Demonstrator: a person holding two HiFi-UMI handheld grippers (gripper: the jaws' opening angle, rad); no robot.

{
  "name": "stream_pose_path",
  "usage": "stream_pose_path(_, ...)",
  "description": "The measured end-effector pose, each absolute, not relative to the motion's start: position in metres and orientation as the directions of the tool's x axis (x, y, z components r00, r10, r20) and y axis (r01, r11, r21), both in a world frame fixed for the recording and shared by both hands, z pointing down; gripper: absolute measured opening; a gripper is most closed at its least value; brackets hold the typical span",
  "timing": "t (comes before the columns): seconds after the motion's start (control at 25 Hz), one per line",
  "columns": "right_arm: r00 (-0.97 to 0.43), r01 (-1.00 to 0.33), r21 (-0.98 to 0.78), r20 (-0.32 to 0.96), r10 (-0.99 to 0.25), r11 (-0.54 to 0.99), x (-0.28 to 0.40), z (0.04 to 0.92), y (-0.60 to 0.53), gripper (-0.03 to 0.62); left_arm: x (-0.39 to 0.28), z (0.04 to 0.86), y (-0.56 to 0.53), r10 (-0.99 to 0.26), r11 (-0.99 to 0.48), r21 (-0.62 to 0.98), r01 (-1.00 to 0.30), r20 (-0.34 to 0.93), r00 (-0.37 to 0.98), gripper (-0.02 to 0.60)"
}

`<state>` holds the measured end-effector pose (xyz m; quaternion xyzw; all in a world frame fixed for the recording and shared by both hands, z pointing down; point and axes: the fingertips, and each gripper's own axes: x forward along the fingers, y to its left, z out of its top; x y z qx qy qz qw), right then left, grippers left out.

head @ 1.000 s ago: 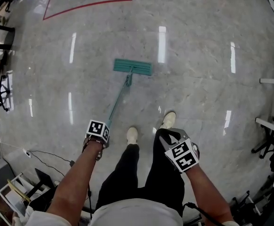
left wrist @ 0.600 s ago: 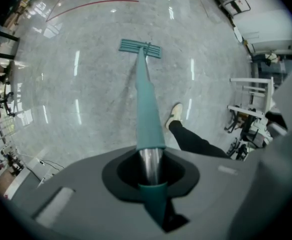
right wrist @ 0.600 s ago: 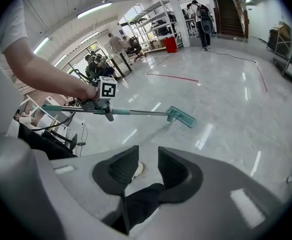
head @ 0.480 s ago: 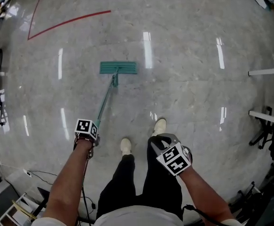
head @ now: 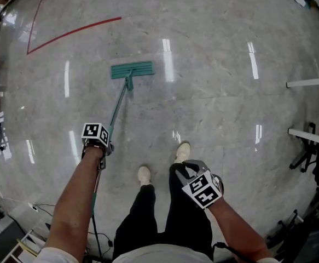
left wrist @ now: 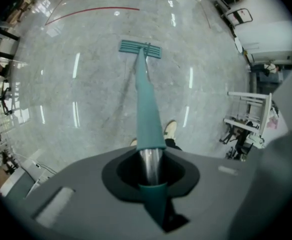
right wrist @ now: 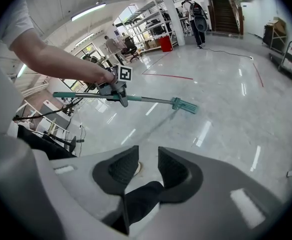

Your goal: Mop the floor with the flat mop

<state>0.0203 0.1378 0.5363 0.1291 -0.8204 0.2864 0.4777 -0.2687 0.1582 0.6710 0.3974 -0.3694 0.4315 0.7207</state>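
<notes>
The flat mop's green head (head: 132,69) lies flat on the grey marble floor (head: 219,92), ahead and left of my feet. Its teal handle (head: 118,106) slants back to my left gripper (head: 97,140), which is shut on it. In the left gripper view the handle (left wrist: 147,104) runs out between the jaws to the mop head (left wrist: 140,49). My right gripper (head: 198,175) hangs by my right thigh, away from the mop. Its jaws (right wrist: 148,166) stand slightly open with nothing between them. In that view the left gripper (right wrist: 118,86) holds the handle (right wrist: 151,100) level, the head (right wrist: 185,105) on the floor.
A red tape line (head: 74,29) crosses the floor beyond the mop. White table frames (head: 309,84) and chair bases stand at the right edge. Cables (head: 96,234) and clutter lie at the lower left. My shoes (head: 144,174) are behind the mop. People stand by distant shelves (right wrist: 193,9).
The mop head has slid forward and to the left across the floor. My left gripper moved the same way with the handle. The right gripper stayed by my thigh.
</notes>
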Motion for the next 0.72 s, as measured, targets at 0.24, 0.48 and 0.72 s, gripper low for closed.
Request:
stream_pose_path(0.24,-0.507,-0.492,-0.358,0.859,0.074,0.793,0.026,0.541,0.140,0.124,-0.284,0.675,0.116,0.324,0.280,0.226,-0.933,0.893,0.313,0.058)
stream_pose_path(0.48,-0.505,-0.505,-0.360,0.860,0.070,0.785,0.035,0.543,0.138,0.124,-0.287,0.677,0.076,0.318,0.278,0.211,-0.937,0.900,0.298,0.060)
stream_pose_path(0.72,-0.508,-0.510,-0.355,0.859,0.059,0.783,0.036,0.543,0.134,0.124,-0.292,0.680,0.051,0.307,0.277,0.202,-0.939,0.908,0.286,0.058)
